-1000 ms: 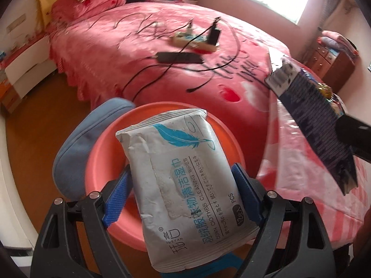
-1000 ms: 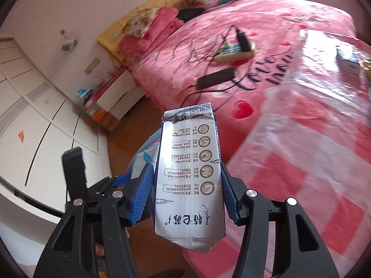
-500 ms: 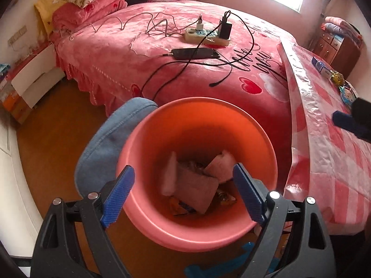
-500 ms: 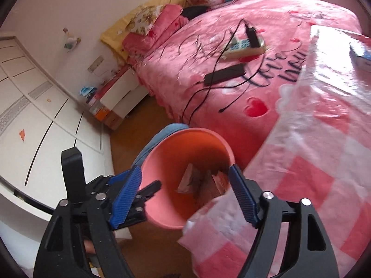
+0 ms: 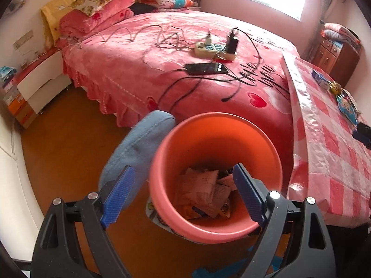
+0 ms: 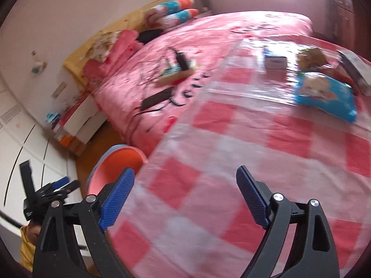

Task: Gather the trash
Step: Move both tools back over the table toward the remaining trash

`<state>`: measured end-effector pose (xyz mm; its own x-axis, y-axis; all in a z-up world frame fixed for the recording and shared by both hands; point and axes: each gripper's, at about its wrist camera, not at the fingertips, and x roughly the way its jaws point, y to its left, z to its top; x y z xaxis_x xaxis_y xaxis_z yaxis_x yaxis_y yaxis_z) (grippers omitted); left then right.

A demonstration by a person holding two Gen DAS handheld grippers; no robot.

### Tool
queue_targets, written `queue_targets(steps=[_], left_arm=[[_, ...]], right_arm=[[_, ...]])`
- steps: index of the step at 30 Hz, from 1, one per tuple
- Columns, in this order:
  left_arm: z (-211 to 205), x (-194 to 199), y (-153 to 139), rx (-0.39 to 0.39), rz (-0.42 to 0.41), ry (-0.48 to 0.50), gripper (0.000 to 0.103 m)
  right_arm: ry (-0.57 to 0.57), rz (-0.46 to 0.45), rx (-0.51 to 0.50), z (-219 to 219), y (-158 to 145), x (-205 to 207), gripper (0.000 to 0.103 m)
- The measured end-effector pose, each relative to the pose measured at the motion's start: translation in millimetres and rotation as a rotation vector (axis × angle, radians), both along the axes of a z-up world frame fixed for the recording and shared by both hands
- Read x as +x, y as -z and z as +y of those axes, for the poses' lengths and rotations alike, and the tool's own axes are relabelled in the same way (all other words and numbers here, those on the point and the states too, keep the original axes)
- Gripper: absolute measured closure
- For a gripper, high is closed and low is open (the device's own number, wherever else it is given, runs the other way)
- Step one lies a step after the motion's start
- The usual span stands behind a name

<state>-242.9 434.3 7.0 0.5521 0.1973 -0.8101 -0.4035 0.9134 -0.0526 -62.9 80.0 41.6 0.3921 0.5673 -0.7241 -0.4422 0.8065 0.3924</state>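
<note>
A pink bin (image 5: 162, 157) stands on the floor beside the table, with a wipes pack and other wrappers (image 5: 204, 190) lying inside. My left gripper (image 5: 183, 197) is open and empty just above the bin's near rim. My right gripper (image 6: 185, 199) is open and empty over the pink checked tablecloth (image 6: 231, 153); the bin (image 6: 116, 164) shows at its lower left. On the table's far end lie a blue snack bag (image 6: 324, 95), a yellow wrapper (image 6: 310, 58), a small white box (image 6: 274, 62) and a dark carton (image 6: 354, 69).
A blue cushioned stool (image 5: 136, 153) touches the bin's left side. A pink bed (image 5: 162, 64) behind holds a power strip (image 5: 213, 49), a phone (image 5: 206, 68) and cables. A wooden cabinet (image 5: 336, 55) stands at far right. The left gripper shows in the right wrist view (image 6: 46, 192).
Both grippers opened: the left dropped the wipes pack and the right dropped the carton into the bin. The right gripper has since swung right, over the table.
</note>
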Motion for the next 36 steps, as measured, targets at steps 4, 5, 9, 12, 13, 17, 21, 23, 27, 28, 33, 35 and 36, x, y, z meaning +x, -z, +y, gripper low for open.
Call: queue_targets(steps=[4, 5, 9, 12, 13, 17, 21, 23, 27, 28, 33, 35, 36], left_arm=[[7.2, -1.7, -4.2, 0.002, -0.012, -0.025, 0.016], [7.7, -0.7, -6.1, 0.001, -0.018, -0.028, 0.016], [5.5, 7.9, -12.7, -0.005, -0.034, -0.023, 0.016], [-2.5, 17.7, -19.4, -0.002, -0.048, -0.007, 0.016], [-6.3, 20.8, -22.0, -0.002, -0.056, -0.001, 0.016], [-24.7, 36.9, -31.3, -0.009, -0.088, 0.036, 0.016], [-50.2, 58.0, -41.3, -0.014, -0.108, 0.104, 0.016], [-63.9, 69.5, -47.2, -0.025, -0.128, 0.139, 0.016], [-97.7, 95.6, -56.1, -0.034, -0.145, 0.228, 0.016], [-107.1, 101.9, -58.8, -0.032, -0.151, 0.251, 0.016], [-150.7, 134.0, -69.5, -0.044, -0.174, 0.349, 0.016], [-165.7, 147.6, -71.1, -0.047, -0.174, 0.385, 0.016], [-173.1, 154.5, -71.6, -0.050, -0.172, 0.402, 0.016]], right_arm=[[0.060, 0.002, 0.003, -24.1, 0.3, 10.2, 0.014], [0.073, -0.002, 0.000, -29.6, -0.2, 12.5, 0.014], [0.103, -0.024, 0.001, -45.1, -4.2, 19.9, 0.014], [0.130, -0.035, 0.015, -58.1, -6.7, 24.4, 0.014], [0.139, -0.036, 0.023, -63.6, -7.0, 25.6, 0.014], [0.169, -0.038, 0.037, -80.3, -7.7, 29.2, 0.014], [0.209, -0.031, 0.054, -100.2, -6.9, 33.2, 0.014], [0.229, -0.031, 0.058, -109.0, -6.9, 34.6, 0.014], [0.271, -0.033, 0.077, -129.2, -7.9, 37.2, 0.014], [0.284, -0.034, 0.080, -135.5, -8.7, 38.2, 0.014], [0.333, -0.041, 0.081, -163.8, -13.2, 45.5, 0.014], [0.341, -0.034, 0.083, -170.8, -13.7, 50.2, 0.014], [0.344, -0.031, 0.079, -173.6, -13.7, 53.2, 0.014]])
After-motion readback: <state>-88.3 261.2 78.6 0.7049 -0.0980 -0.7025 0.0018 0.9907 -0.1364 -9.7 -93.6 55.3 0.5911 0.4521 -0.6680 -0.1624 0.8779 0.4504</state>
